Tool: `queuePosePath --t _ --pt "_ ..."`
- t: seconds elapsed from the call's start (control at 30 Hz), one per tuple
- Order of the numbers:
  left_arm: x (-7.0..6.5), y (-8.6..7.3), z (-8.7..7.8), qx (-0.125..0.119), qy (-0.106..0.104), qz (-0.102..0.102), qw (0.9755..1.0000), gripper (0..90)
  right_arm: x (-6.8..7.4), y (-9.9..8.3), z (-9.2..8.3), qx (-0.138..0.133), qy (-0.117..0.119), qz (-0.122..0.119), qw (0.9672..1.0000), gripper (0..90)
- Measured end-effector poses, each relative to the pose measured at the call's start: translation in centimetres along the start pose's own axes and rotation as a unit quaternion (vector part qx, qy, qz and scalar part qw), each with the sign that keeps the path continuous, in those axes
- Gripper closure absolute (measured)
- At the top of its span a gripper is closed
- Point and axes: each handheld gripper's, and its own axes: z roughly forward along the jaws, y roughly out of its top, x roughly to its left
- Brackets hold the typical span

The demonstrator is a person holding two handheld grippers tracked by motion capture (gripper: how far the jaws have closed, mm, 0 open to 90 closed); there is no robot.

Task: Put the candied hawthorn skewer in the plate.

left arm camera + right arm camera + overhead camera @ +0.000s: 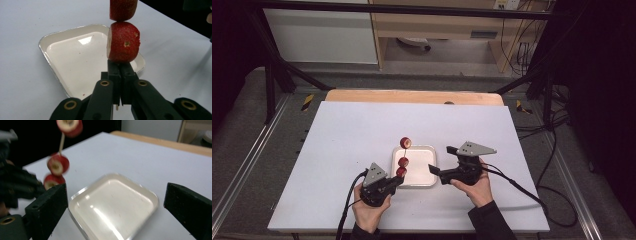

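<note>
Nearest the camera, the left hand (pixel 371 212) held the left gripper (pixel 398 181) at the near left corner of the tray (pixel 428 151); its jaws were pressed together, pinching the lower end of a thin wooden skewer (pixel 61 143). Three red strawberry pieces (pixel 403 161) sat threaded on that skewer, one just above the jaws, one at the middle, one at the far tip, the stick slanting up and away over the tray's left edge. In the left gripper view the lowest piece (pixel 123 41) rested directly on the closed jaw tips. At the tray's near right side, the right hand (pixel 477 187) held the right gripper (pixel 432 170) with its jaws spread wide apart, gripping nothing; its own view looked between them onto the tray. The tray itself, a shallow white square dish with rounded corners, lay on the white table (pixel 352 130) between the two grippers. Beyond the tray, the table's wooden far edge (pixel 412 96) was visible.
</note>
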Motion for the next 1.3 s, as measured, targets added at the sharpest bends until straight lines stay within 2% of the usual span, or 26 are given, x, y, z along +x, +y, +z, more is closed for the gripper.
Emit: queuePosePath --t 0.2,0.37,0.5,0.6,0.7,0.73,0.83,0.97,1.03,1.23,1.3 --pt "0.5 1.4 0.3 0.031 0.02 0.019 0.9991 88.7 -1.7 -2.5 -1.4 0.052 -0.021 -0.002 0.9984 1.1" --pt "0.6 2.6 1.2 0.068 0.038 0.034 0.9964 88.6 -2.9 -4.2 -2.8 0.073 -0.035 0.009 0.9966 0.8" --pt "0.5 3.0 2.9 0.111 0.049 0.045 0.9915 88.6 -3.6 -5.2 -3.8 0.074 -0.04 0.02 0.9963 0.8" --pt "0.4 2.8 4.3 0.149 0.056 0.046 0.9861 88.6 -3.9 -5.9 -4.5 0.078 -0.037 0.006 0.9962 0.7" --pt "0.3 2.4 5.5 0.182 0.064 0.048 0.9801 88.6 -4.1 -6.4 -5.1 0.08 -0.036 0.005 0.9961 0.7" --pt "0.2 2.4 5.8 0.186 0.07 0.053 0.9786 88.5 -4.1 -6.5 -5.2 0.083 -0.037 0.007 0.9958 0.8" --pt "0.0 2.4 6.2 0.197 0.075 0.052 0.9761 88.4 -4.3 -6.8 -5.5 0.081 -0.036 0.011 0.996 1.2" --pt "0.1 2.7 7.1 0.229 0.08 0.06 0.9682 88.3 -4.5 -7.0 -5.4 0.085 -0.035 0.012 0.9957 1.2" --pt "0.2 2.8 7.3 0.231 0.08 0.061 0.9679 88.2 -4.4 -7.0 -5.3 0.087 -0.034 0.014 0.9956 1.5" --pt "0.3 3.3 7.6 0.25 0.083 0.072 0.9619 87.9 -4.7 -7.3 -5.2 0.091 -0.037 0.015 0.9951 1.5" --pt "0.4 3.3 7.7 0.249 0.082 0.073 0.9622 86.8 -4.8 -7.3 -5.2 0.093 -0.039 0.014 0.9949 1.6"
